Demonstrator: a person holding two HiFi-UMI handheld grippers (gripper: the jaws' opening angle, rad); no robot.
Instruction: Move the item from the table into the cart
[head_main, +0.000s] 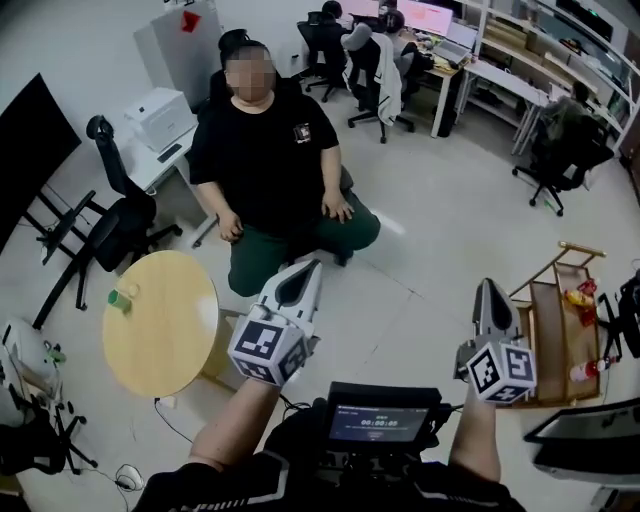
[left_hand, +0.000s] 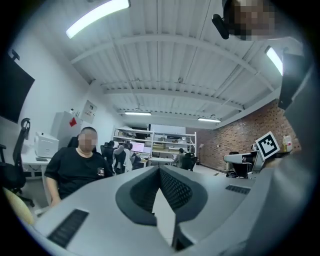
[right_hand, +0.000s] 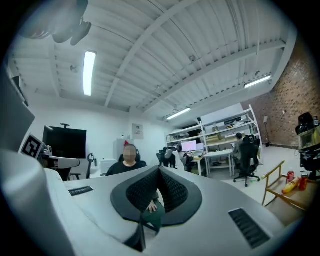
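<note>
Your left gripper (head_main: 306, 272) and right gripper (head_main: 488, 288): jaws pressed together, holding nothing, both right of the table (head_main: 165, 345). Green item (head_main: 120, 298) near table's left edge; cart (head_main: 552, 335) farther right.

**Q:** Where does the head camera sit?
**A:** On my head, looking steeply down past my left gripper (head_main: 300, 285) and right gripper (head_main: 490, 302) to the round table (head_main: 165, 335), cart (head_main: 548, 340) and a seated person (head_main: 265, 150).
**Q:** And the gripper cameras?
**A:** Each sits close behind its own jaws, facing level. Both share that person and the far shelves (right_hand: 220, 131).
</note>
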